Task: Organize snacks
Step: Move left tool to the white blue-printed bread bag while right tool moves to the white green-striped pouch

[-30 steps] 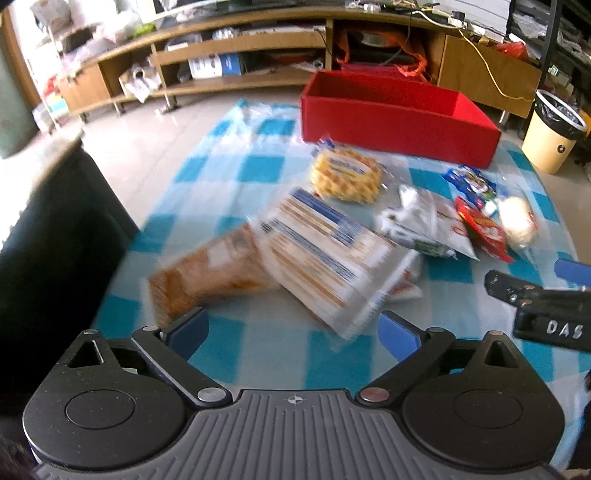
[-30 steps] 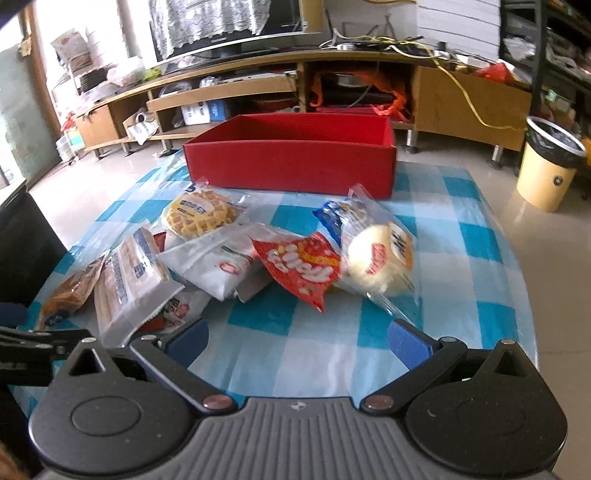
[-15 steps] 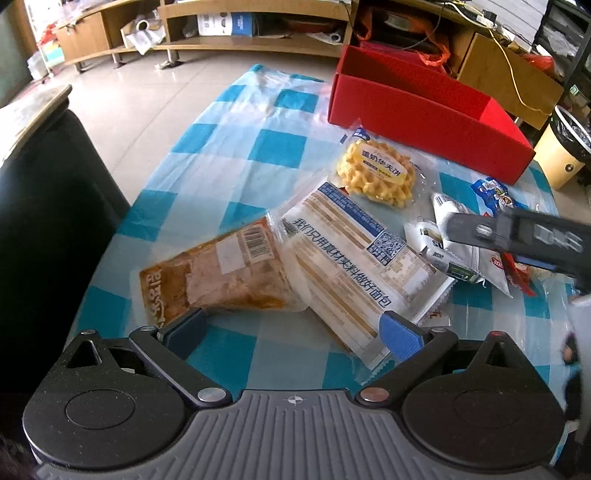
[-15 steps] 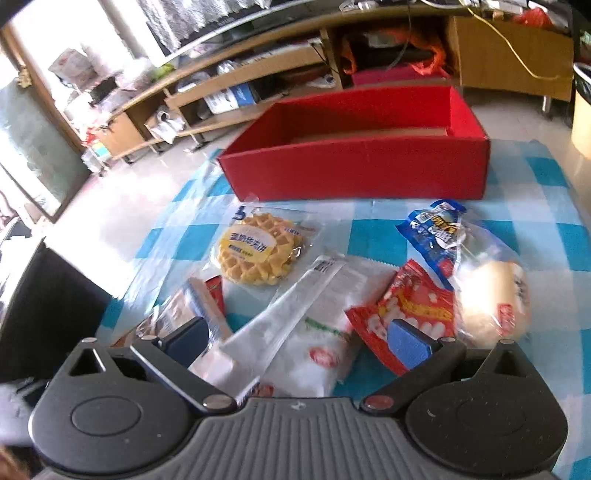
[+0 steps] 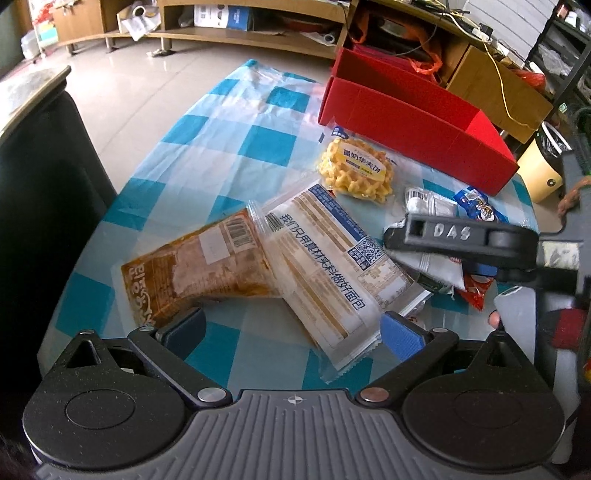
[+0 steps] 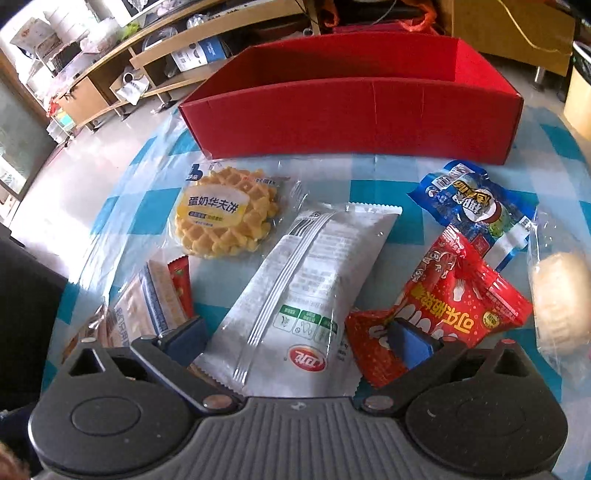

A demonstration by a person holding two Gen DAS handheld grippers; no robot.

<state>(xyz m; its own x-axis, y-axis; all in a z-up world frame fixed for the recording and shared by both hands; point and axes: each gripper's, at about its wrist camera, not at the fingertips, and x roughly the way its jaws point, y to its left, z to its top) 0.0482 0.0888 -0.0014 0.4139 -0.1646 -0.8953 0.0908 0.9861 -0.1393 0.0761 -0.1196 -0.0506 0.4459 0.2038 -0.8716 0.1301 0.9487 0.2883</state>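
Observation:
My left gripper (image 5: 291, 330) is open, its fingers straddling the near ends of a brown snack pack (image 5: 195, 273) and a long white bread pack (image 5: 332, 266). A waffle pack (image 5: 354, 170) lies beyond them, before the red box (image 5: 406, 122). My right gripper (image 6: 299, 339) is open and low over a white-grey pouch (image 6: 306, 280), which lies between its fingers. Its right fingertip (image 6: 410, 341) overlaps a red snack bag (image 6: 450, 299). The waffle pack (image 6: 225, 214), a blue bag (image 6: 476, 203) and a wrapped bun (image 6: 561, 299) lie around. The red box (image 6: 354, 107) stands empty behind.
The snacks lie on a blue-and-white checked cloth (image 5: 229, 155). A dark chair back (image 5: 40, 206) stands at the left table edge. A low wooden shelf unit (image 5: 240, 22) and a yellow bin (image 5: 543, 170) stand on the floor beyond.
Both grippers have moved forward and down toward the snacks. The right gripper now straddles the white-grey pouch; the left one is closer to the brown and white packs.

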